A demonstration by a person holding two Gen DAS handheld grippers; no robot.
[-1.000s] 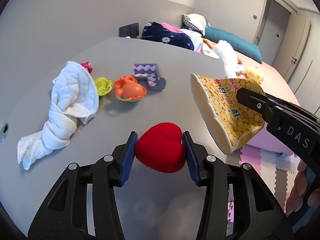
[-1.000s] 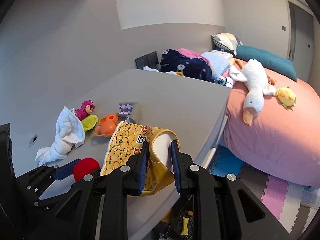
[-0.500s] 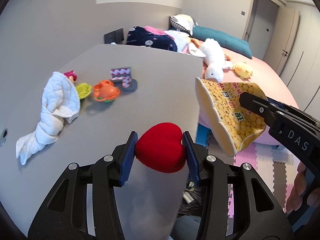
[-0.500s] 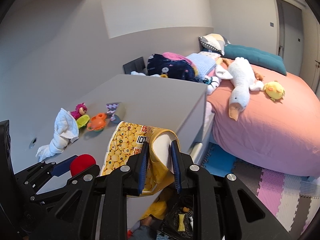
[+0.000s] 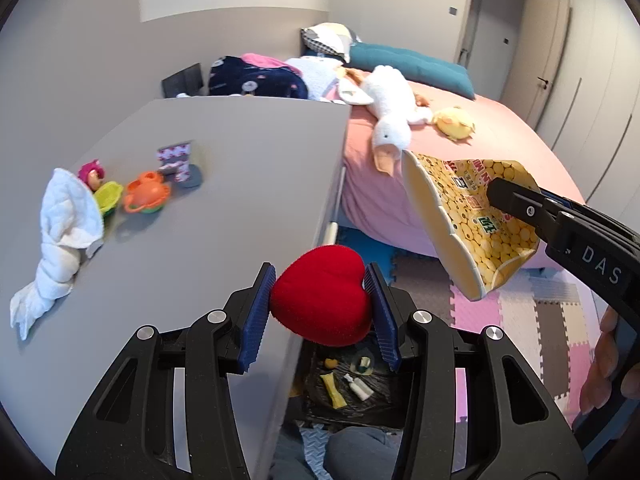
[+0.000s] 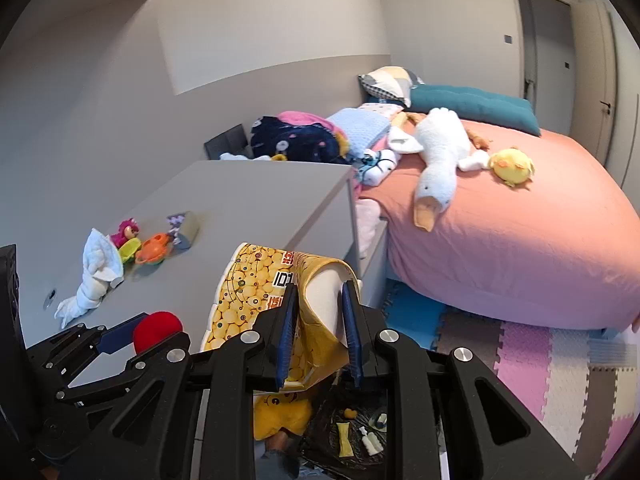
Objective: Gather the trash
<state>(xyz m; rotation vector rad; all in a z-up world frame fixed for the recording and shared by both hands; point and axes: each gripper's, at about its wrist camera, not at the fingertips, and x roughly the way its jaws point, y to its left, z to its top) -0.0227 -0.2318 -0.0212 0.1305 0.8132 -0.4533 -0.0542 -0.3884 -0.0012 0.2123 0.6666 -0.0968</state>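
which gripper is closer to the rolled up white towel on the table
Left. The left gripper, shut on the red heart, is at the table's edge beside the white towel; the right gripper, holding the yellow bag, is beyond it, off the table.

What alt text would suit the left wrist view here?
The left gripper clamps a red heart-shaped cushion past the edge of a grey table, above a black trash bag on the floor. To the right, the right gripper holds a yellow snack bag.
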